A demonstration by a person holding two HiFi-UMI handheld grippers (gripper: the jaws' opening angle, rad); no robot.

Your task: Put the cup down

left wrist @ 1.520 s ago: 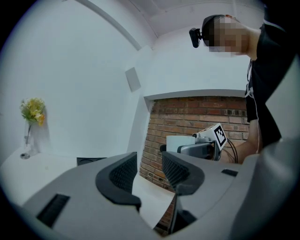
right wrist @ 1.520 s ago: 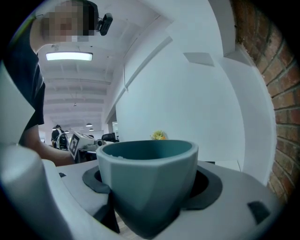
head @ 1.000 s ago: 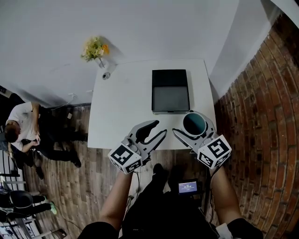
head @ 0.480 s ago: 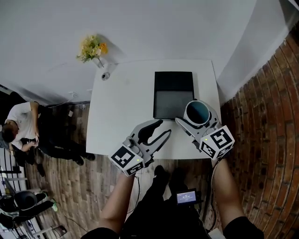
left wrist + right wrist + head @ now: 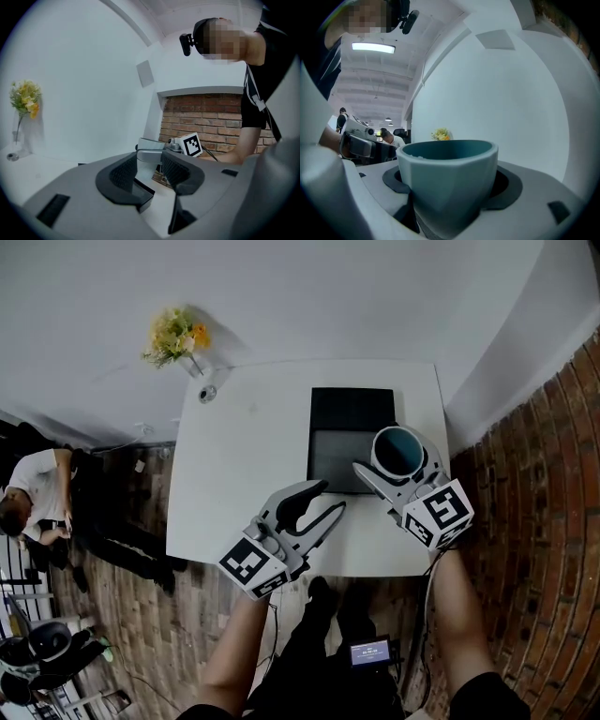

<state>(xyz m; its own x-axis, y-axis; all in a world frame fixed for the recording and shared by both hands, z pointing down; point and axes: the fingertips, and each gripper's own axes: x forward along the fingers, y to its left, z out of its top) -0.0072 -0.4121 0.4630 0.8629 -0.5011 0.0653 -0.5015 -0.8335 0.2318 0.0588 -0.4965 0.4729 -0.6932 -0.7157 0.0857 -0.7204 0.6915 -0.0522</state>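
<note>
Right gripper (image 5: 394, 463), jaws grasping the cup (image 5: 397, 448), has moved up-frame over the dark tray (image 5: 349, 413). Left gripper (image 5: 315, 502) jaws stand released. Set-down looks near.

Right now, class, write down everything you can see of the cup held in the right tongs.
The cup is teal inside and paler blue-grey outside, with faceted walls narrowing toward the base. It looks like glazed ceramic. No handle shows. It stands upright. The right tongs clasp it on both sides. In the head view it lies over the right edge of the black tray.
</note>
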